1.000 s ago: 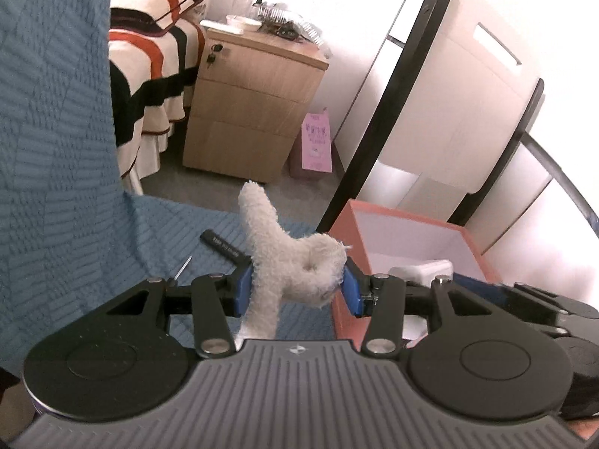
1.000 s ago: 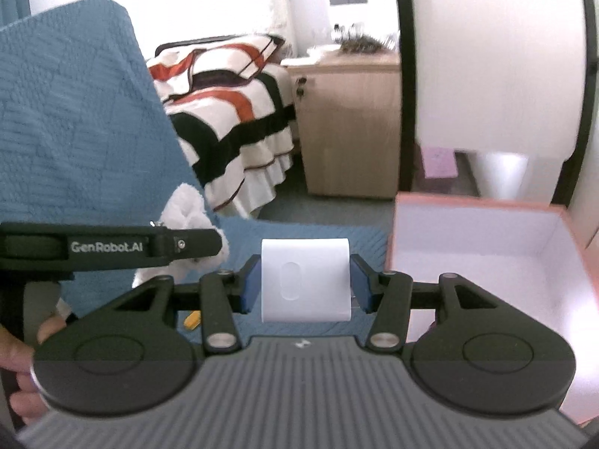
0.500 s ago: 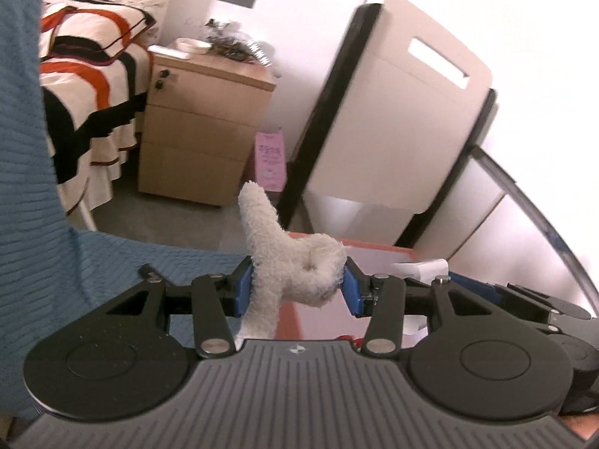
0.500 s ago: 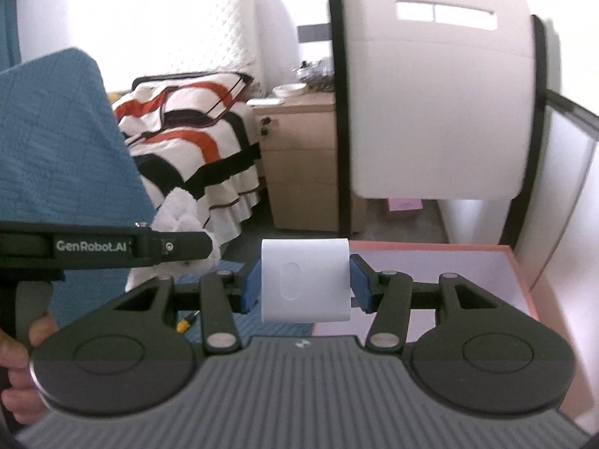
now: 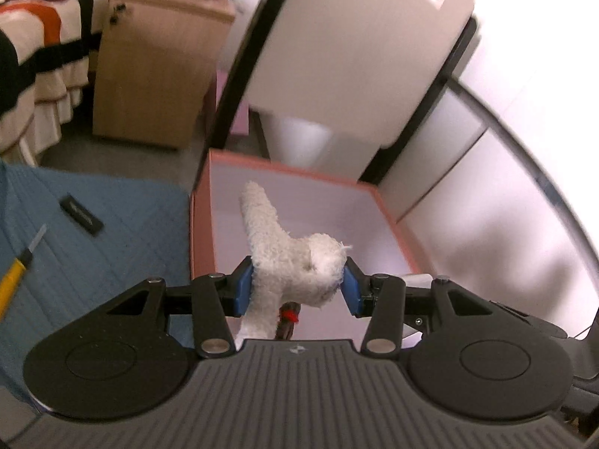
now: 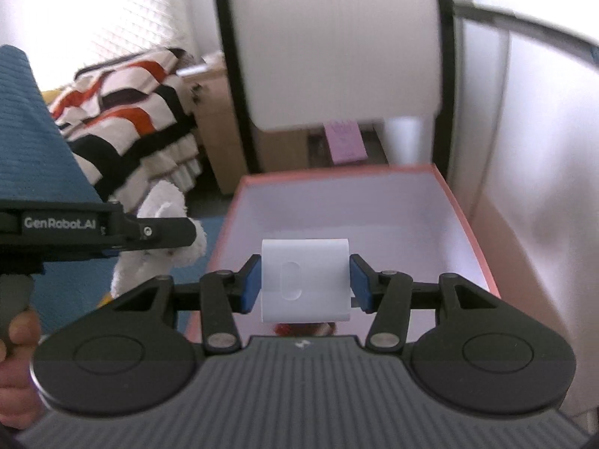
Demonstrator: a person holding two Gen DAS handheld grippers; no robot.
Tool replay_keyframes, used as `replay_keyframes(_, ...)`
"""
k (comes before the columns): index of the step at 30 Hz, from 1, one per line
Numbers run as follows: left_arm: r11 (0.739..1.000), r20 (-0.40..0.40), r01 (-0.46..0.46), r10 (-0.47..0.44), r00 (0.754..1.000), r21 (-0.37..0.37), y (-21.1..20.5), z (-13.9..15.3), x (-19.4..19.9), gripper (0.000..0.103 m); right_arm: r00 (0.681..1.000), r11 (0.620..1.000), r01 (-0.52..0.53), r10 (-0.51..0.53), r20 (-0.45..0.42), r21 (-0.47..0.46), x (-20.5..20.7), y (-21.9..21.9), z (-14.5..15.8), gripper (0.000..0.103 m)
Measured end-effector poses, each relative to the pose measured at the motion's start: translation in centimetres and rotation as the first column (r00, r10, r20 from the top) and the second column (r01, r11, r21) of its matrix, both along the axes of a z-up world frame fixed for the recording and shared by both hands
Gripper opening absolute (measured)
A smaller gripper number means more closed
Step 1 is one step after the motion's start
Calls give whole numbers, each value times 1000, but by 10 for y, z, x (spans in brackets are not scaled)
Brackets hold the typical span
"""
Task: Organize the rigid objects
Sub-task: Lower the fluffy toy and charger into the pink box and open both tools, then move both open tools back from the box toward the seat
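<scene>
My left gripper [image 5: 297, 288] is shut on a white fluffy plush toy [image 5: 284, 258], held over the open salmon-pink box [image 5: 198, 224] with its pale inside. My right gripper [image 6: 305, 286] is shut on a white rounded plastic block [image 6: 305, 278], also above the pink box [image 6: 471, 232]. In the right wrist view the plush toy [image 6: 164, 239] and the left gripper's black body show at the left, with a person's hand [image 6: 15, 355] on its handle. Something red [image 5: 288, 316] lies at the near end of the box, mostly hidden.
A blue quilted cover [image 5: 93, 254] carries a black flat bar [image 5: 80, 217] and a yellow-handled knife [image 5: 18, 265]. Behind the box stand a white chair back with a black frame [image 5: 337, 56], a wooden nightstand [image 5: 149, 75] and a striped bed [image 6: 123, 112].
Both grippers have swung to the right and slightly down with their loads, from above the blue cover to above the pink box. Both grips are unchanged.
</scene>
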State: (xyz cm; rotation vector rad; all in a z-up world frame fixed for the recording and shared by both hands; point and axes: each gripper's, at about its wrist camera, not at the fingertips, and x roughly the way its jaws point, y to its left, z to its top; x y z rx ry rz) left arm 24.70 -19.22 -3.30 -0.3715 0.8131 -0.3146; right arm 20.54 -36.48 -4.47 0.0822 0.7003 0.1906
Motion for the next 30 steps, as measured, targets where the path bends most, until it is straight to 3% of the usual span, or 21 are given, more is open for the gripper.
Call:
replay_keyframes(7,1000,-119,13,-13,993,-1,-14,-59,6,54,992,998,55,-56,-112,-12,6,-19,-49,53)
replay_keyframes(16,999,-157,34,-29,987,28,-20,-79,14,54,970,993,118,-117,-215,-10,8,-33,-90,53)
replay_keyframes(23,997,-171,68,-60,983,37,-20,-81,17,55,968,991,134,-129,-216,4,7,-35,-89,51)
replay_keyframes(27,997,-150,70,-63,987,41,-16,-72,14,69,968,988,156,-155,-199,-10,8,-32,-79,51)
replay_keyframes(30,997,-117,73,-69,991,34,-11,-61,10,69,972,987,158,-155,-176,6,6,-31,-66,52)
